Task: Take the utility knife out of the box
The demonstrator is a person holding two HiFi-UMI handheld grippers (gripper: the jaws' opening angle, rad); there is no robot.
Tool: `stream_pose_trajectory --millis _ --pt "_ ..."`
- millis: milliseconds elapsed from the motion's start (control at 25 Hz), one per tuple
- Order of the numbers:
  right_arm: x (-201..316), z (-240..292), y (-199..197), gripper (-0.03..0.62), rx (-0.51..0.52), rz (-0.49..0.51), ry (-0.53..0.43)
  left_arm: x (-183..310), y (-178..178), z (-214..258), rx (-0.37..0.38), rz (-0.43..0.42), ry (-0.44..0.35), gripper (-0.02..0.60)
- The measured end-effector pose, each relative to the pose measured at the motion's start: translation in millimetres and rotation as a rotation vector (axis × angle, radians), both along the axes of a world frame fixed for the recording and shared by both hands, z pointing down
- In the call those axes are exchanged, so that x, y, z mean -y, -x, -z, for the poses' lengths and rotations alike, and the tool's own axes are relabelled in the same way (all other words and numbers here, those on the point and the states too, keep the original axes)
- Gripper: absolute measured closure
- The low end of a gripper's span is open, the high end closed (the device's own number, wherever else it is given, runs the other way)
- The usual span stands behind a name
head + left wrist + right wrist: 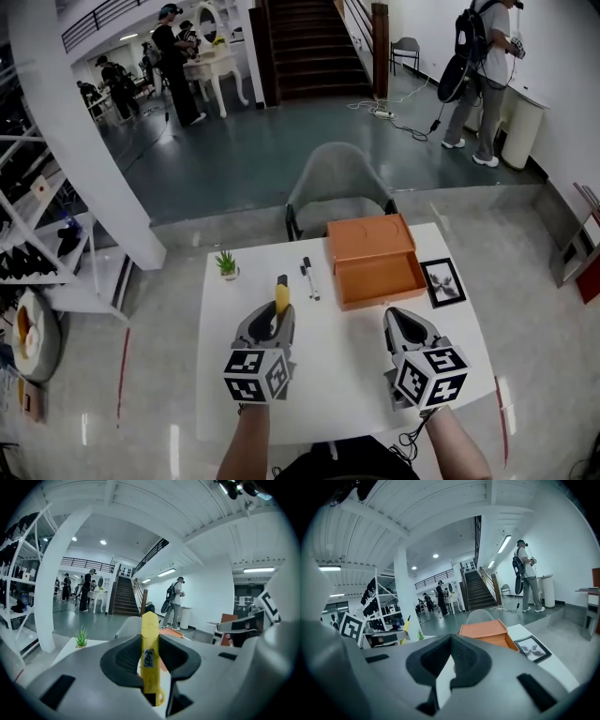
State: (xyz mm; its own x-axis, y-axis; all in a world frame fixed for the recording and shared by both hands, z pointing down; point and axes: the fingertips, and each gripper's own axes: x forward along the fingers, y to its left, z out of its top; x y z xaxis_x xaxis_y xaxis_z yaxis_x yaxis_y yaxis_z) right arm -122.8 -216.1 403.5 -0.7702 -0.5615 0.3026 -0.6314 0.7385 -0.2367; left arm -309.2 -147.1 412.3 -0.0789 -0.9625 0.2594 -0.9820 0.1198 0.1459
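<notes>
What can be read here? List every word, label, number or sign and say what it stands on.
No text reads clearly.
Sticker on the yellow utility knife: dark print, too blurred to read.
Square markers on the gripper cubes: black-and-white patterns, no words.
Framed picture: an image, no lettering visible.
Pen: any print is too small to read.

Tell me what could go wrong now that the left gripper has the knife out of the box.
1. The left gripper clamps the utility knife by its narrow body only, with much of it sticking out past the jaws. It could pivot or slip and drop onto the table.
2. That protruding end points toward the marker and potted plant; a forward sweep could knock them.
</notes>
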Motion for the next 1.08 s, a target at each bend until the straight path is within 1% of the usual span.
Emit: stream_pose_trajectory --millis 360,760,1080 --pt "-1.9 1.3 6.2 0.594 -0.035 -0.006 -0.032 -7.0 8.0 0.7 -0.007 0.011 -0.008 0.471" --pt "-3.0 1.9 7.9 0.594 -0.044 -0.021 -0.049 -9.9 8.4 -7.2 -0.007 0.014 0.006 0.471" --pt "-5.3 -1.2 4.4 0.594 -0.048 -0.023 -0.044 -13.2 7.3 -10.5 -0.01 0.02 0.012 0.471"
